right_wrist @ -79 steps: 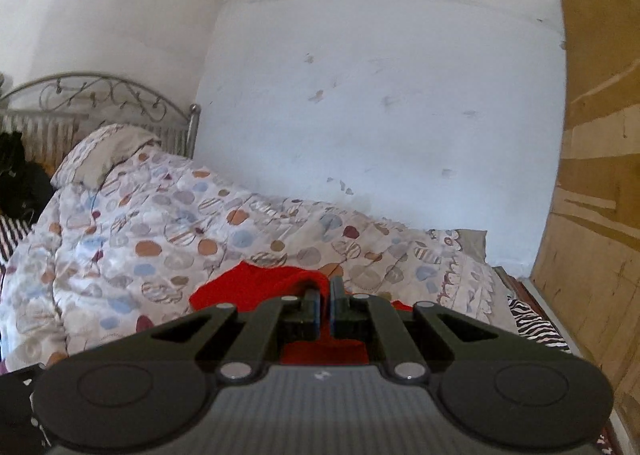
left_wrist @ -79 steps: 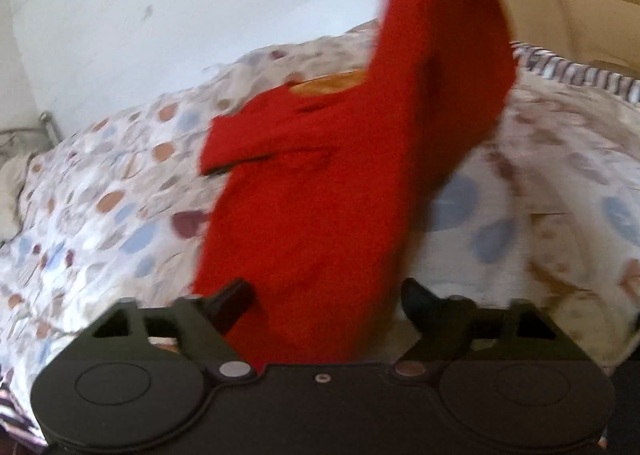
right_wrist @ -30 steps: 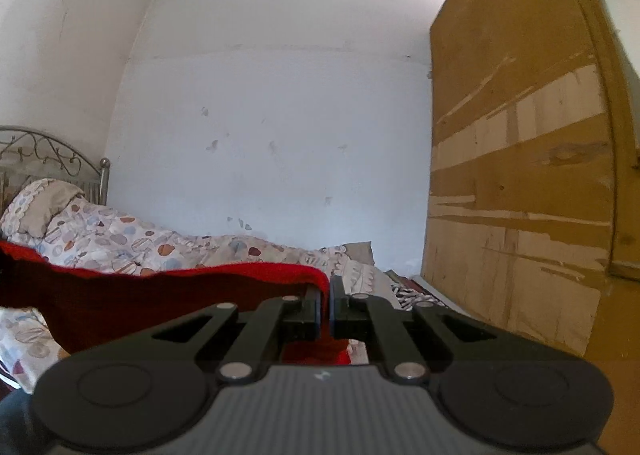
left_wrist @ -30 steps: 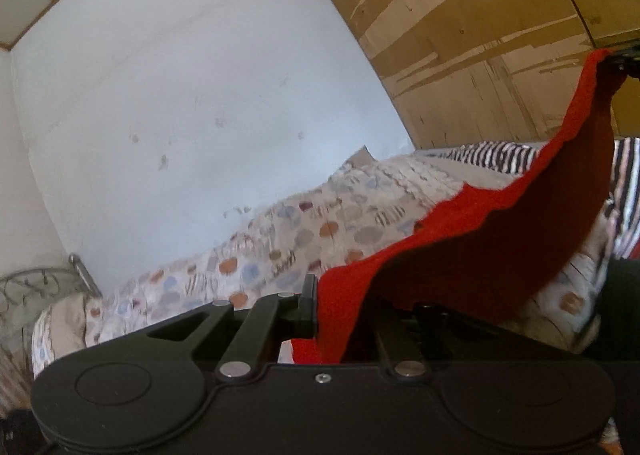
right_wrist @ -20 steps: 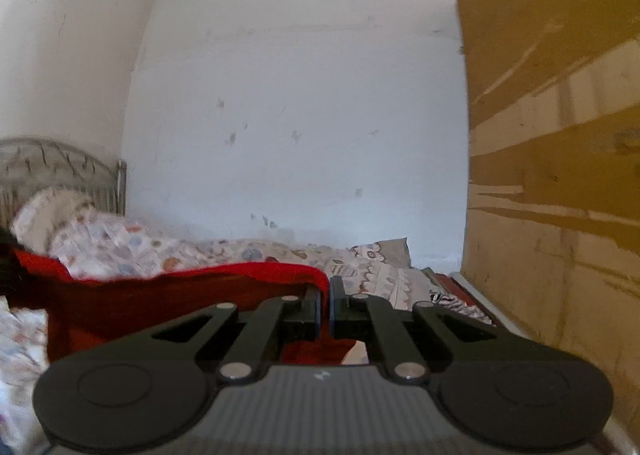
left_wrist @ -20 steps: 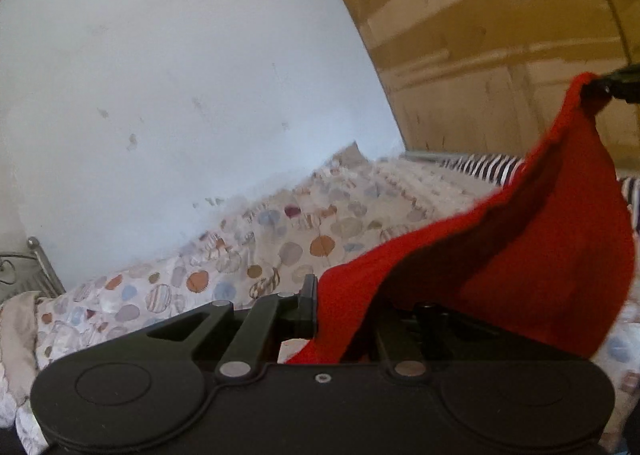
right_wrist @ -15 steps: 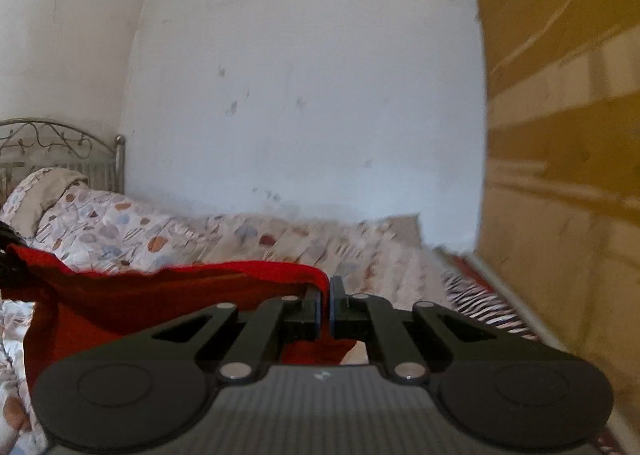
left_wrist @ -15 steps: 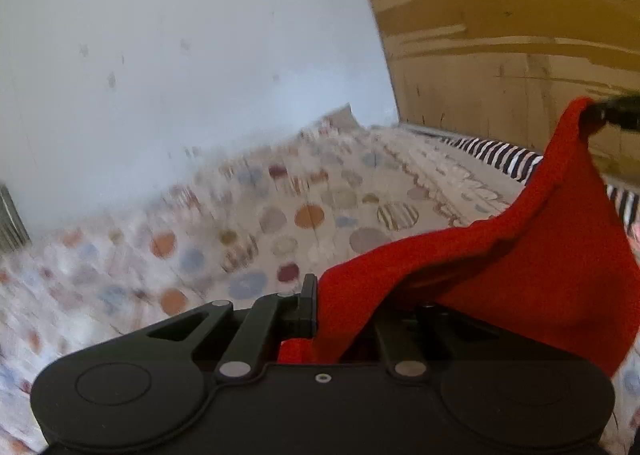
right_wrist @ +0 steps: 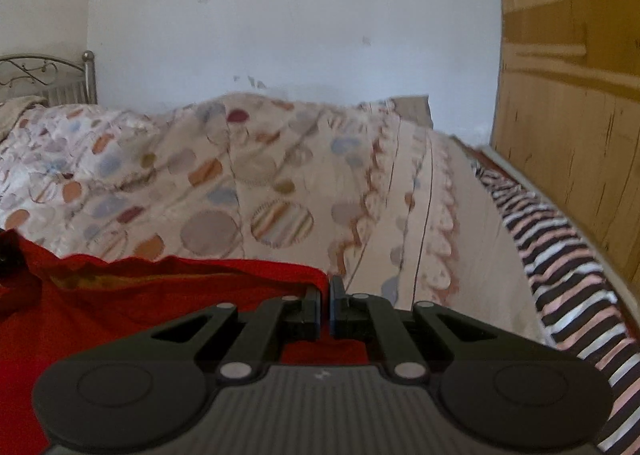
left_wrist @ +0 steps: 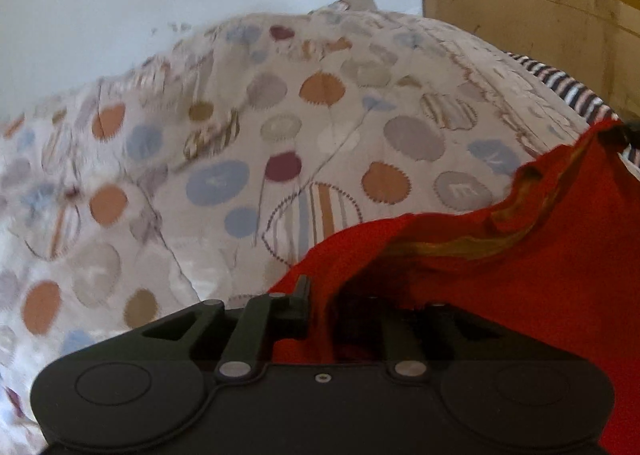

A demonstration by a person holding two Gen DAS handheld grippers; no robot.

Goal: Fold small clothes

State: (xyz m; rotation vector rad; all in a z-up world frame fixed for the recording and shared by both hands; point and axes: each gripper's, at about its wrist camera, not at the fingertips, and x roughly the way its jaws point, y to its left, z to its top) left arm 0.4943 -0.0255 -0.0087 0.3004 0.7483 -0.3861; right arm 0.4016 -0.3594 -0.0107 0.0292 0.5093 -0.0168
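A red garment [left_wrist: 500, 287] hangs stretched between my two grippers, low over the bed. In the left wrist view my left gripper [left_wrist: 324, 295] has one corner of it between its jaws, which are opening. The cloth lies against the left finger [left_wrist: 303, 291] and hides the other one. The top edge sags and wrinkles away to the right gripper [left_wrist: 624, 131] at the far right. In the right wrist view my right gripper [right_wrist: 326, 295] is shut on the other corner of the red garment [right_wrist: 120, 315]. The left gripper [right_wrist: 6, 255] shows dark at the left edge.
A quilt with coloured dots [left_wrist: 280, 135] [right_wrist: 260, 175] covers the bed below. A striped sheet [right_wrist: 560, 255] runs along its right side. A wooden wardrobe [right_wrist: 568, 95] stands to the right, a white wall behind, and a metal headboard [right_wrist: 48, 75] at far left.
Both grippers have swung down and forward from facing the wall to low over the quilt, carrying the red garment. Its top edge has gone from taut to slack and wrinkled.
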